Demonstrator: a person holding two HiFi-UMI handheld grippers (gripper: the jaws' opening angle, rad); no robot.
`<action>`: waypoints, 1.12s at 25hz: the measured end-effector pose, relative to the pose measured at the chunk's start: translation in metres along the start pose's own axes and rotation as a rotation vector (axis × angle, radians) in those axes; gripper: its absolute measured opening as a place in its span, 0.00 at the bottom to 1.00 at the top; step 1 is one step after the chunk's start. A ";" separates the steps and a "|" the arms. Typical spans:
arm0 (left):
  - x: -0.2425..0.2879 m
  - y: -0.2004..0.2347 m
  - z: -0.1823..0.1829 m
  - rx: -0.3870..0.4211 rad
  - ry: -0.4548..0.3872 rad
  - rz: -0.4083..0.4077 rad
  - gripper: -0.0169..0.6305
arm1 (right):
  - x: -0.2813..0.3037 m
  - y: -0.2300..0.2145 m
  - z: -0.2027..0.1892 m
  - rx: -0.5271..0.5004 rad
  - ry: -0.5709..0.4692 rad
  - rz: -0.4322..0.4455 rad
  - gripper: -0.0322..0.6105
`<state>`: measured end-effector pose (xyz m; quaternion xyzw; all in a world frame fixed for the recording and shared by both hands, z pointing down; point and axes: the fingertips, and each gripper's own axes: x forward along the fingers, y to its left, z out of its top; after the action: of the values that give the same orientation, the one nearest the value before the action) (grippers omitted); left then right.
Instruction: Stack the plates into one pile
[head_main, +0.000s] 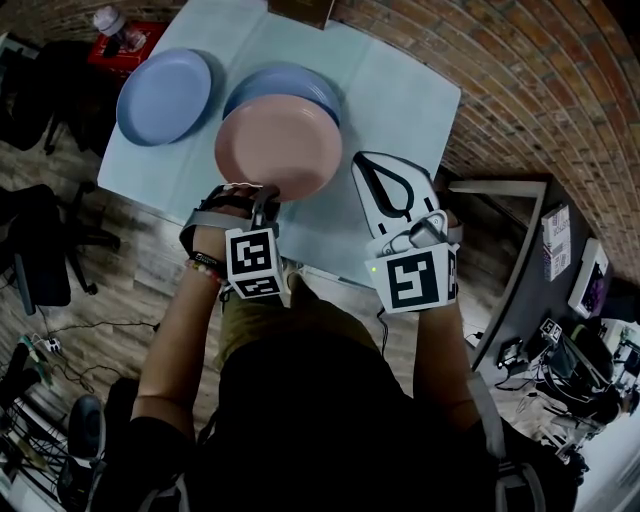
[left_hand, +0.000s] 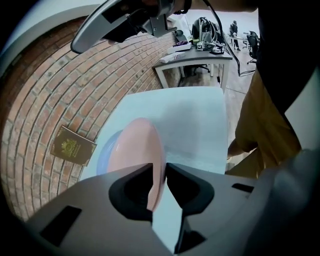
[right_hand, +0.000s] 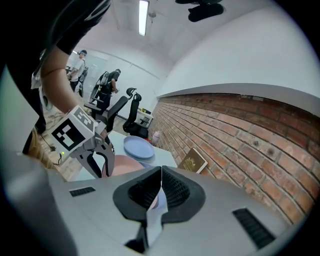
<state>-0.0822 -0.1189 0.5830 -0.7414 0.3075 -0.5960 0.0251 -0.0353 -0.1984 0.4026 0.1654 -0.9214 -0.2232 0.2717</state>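
Straddling rim of pink plate (left_hand: 137, 145), left tongs (left_hand: 159, 169) parted, right tongs (right_hand: 161, 172) closed.

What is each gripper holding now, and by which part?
Nothing seems firmly held. The left gripper has its jaws apart around the near rim of the round pink plate, which rests on a blue plate. The right gripper is shut and empty.

Pink plate (head_main: 277, 148) atop blue plate (head_main: 300, 82); third plate (head_main: 164, 96) apart.

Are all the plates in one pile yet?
No, one blue plate lies alone on the table, apart from the pink plate.
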 end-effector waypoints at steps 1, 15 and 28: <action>0.001 -0.001 -0.001 -0.007 0.003 -0.006 0.19 | 0.000 0.000 0.001 -0.001 0.001 0.004 0.10; -0.003 0.006 -0.010 -0.048 0.020 0.017 0.21 | 0.000 0.003 0.005 0.007 -0.010 0.003 0.10; -0.007 0.004 -0.009 -0.061 0.011 0.023 0.21 | -0.006 0.008 0.008 0.009 -0.016 -0.009 0.10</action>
<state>-0.0922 -0.1155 0.5777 -0.7350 0.3342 -0.5900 0.0080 -0.0369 -0.1866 0.3980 0.1687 -0.9238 -0.2216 0.2626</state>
